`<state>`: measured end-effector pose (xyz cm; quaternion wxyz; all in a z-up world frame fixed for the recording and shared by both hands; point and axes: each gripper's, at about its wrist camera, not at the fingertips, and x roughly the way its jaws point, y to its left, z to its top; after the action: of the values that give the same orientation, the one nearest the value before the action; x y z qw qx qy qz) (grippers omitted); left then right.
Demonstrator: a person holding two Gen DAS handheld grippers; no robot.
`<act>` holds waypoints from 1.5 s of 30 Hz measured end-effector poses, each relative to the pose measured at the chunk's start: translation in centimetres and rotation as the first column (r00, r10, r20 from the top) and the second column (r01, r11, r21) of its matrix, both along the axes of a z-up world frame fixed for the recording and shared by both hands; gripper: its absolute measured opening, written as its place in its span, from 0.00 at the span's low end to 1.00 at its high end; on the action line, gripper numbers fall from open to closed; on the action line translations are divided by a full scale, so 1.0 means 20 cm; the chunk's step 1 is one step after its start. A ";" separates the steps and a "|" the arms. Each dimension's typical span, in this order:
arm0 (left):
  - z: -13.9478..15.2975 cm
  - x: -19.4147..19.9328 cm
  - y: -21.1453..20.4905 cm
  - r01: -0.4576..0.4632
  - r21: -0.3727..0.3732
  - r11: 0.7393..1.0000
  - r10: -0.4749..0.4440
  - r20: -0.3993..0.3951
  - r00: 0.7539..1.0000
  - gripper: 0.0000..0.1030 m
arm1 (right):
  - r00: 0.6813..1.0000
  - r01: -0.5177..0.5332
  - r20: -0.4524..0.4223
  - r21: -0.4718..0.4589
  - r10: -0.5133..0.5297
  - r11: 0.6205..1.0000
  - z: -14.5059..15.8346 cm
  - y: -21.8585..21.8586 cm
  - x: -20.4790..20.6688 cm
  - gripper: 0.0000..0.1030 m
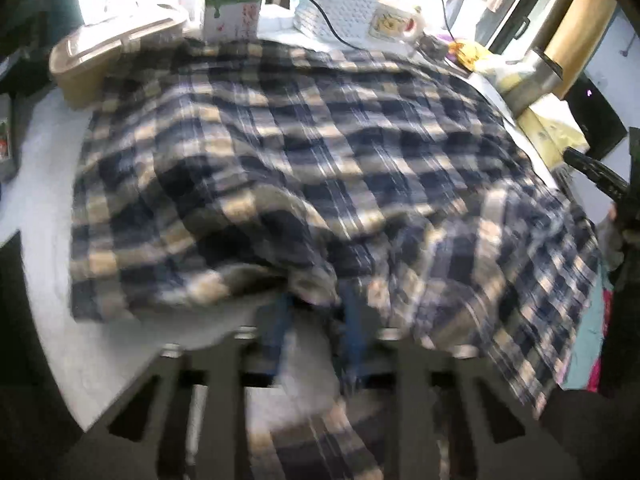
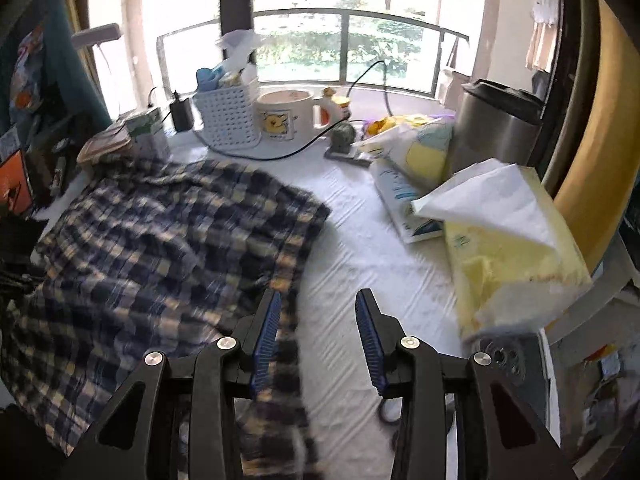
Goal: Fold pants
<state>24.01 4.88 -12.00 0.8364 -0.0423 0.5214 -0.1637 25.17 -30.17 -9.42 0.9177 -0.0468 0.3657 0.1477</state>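
The pants [image 1: 304,168] are navy, blue and cream plaid and lie bunched across the white table, filling most of the left wrist view. My left gripper [image 1: 316,320] sits at their near edge with cloth draped over its blue fingers; the image is blurred and the jaw gap is hidden. In the right wrist view the pants [image 2: 160,248] cover the left half of the table. My right gripper [image 2: 318,320] is open, its left finger [image 2: 268,332] at the pants' right edge, with a strip of cloth hanging between the jaws.
A yellow tissue pack [image 2: 508,244], a steel canister [image 2: 492,128], a printed bag [image 2: 416,160], a white basket [image 2: 228,116], a mug [image 2: 286,114] and a black cable [image 2: 304,144] crowd the back and right. A beige box [image 1: 100,56] and a carton [image 1: 232,4] stand at the back left.
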 end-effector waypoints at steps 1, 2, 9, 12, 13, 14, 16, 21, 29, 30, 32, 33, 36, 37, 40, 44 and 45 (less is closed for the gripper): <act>0.01 0.02 0.01 -0.007 -0.008 1.000 0.008 0.007 1.000 0.09 | 1.000 0.009 -0.001 0.005 -0.009 1.000 0.01 -0.02 0.02 0.40; 0.01 0.04 0.02 -0.015 -0.011 1.000 0.016 0.025 1.000 0.07 | 1.000 0.012 -0.002 0.010 -0.012 1.000 0.01 -0.04 0.03 0.40; 0.12 0.16 0.04 -0.017 0.023 1.000 0.014 0.125 0.992 0.05 | 0.996 -0.067 -0.052 -0.002 0.067 0.998 -0.01 0.03 0.19 0.40; 0.12 0.22 0.04 -0.011 0.042 0.999 0.005 0.136 0.991 0.05 | 0.989 -0.095 -0.111 0.032 0.098 0.995 -0.09 0.13 0.41 0.40; 0.12 0.23 0.04 -0.010 0.044 0.999 0.004 0.135 0.991 0.05 | 0.987 -0.092 -0.131 0.039 0.096 0.995 -0.11 0.14 0.47 0.42; 0.11 0.24 0.05 -0.010 0.043 0.999 0.005 0.133 0.991 0.05 | 0.981 -0.089 -0.170 0.047 0.096 0.995 -0.15 0.17 0.56 0.48; 0.09 0.25 0.05 -0.011 0.039 0.999 0.006 0.128 0.992 0.05 | 0.968 -0.108 -0.221 0.041 0.115 0.993 -0.21 0.21 0.67 0.53; 0.09 0.26 0.07 -0.013 0.023 1.000 0.010 0.155 0.988 0.05 | 0.974 -0.155 -0.175 -0.045 0.145 0.987 -0.23 0.33 0.76 0.24; 0.26 0.40 0.10 -0.041 0.026 0.999 0.034 0.245 0.969 0.05 | 1.000 -0.005 -0.014 -0.171 0.003 0.985 -0.10 0.41 1.01 0.12; 0.28 0.40 0.10 -0.038 0.018 0.999 0.033 0.246 0.969 0.05 | 1.000 0.015 0.000 -0.162 -0.015 0.987 -0.08 0.40 1.03 0.12; 0.30 0.36 0.10 -0.022 0.002 1.000 0.021 0.234 0.972 0.05 | 0.999 0.035 -0.003 -0.150 -0.036 0.988 -0.05 0.40 1.06 0.15; 0.29 0.33 0.10 -0.009 -0.014 1.000 0.011 0.212 0.977 0.05 | 0.999 0.031 -0.009 -0.145 -0.032 0.989 -0.04 0.40 1.05 0.19; 0.23 0.22 0.11 0.015 -0.073 0.997 -0.007 0.111 0.994 0.07 | 1.000 0.004 -0.011 -0.138 -0.006 0.990 0.00 0.38 0.94 0.57; 0.21 0.19 0.10 0.017 -0.074 0.997 -0.010 0.092 0.996 0.13 | 1.000 -0.007 -0.011 -0.119 0.005 0.993 0.02 0.35 0.88 0.69; 0.15 0.05 0.13 0.007 -0.083 0.996 -0.001 0.067 0.998 0.53 | 0.999 -0.043 -0.012 -0.048 0.042 0.998 0.06 0.25 0.66 0.69; 0.09 -0.08 0.18 -0.019 -0.052 0.998 0.021 0.046 0.999 0.54 | 0.995 -0.095 -0.001 0.025 0.095 0.995 0.10 0.15 0.33 0.69; 0.08 -0.11 0.19 -0.027 -0.051 0.998 0.030 0.046 0.998 0.54 | 0.994 -0.110 0.001 0.029 0.110 0.994 0.11 0.15 0.26 0.69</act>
<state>21.79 8.69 -10.43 0.8493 -0.0671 0.4966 -0.1659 30.46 -27.13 -7.25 0.9087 -0.0537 0.3608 0.2032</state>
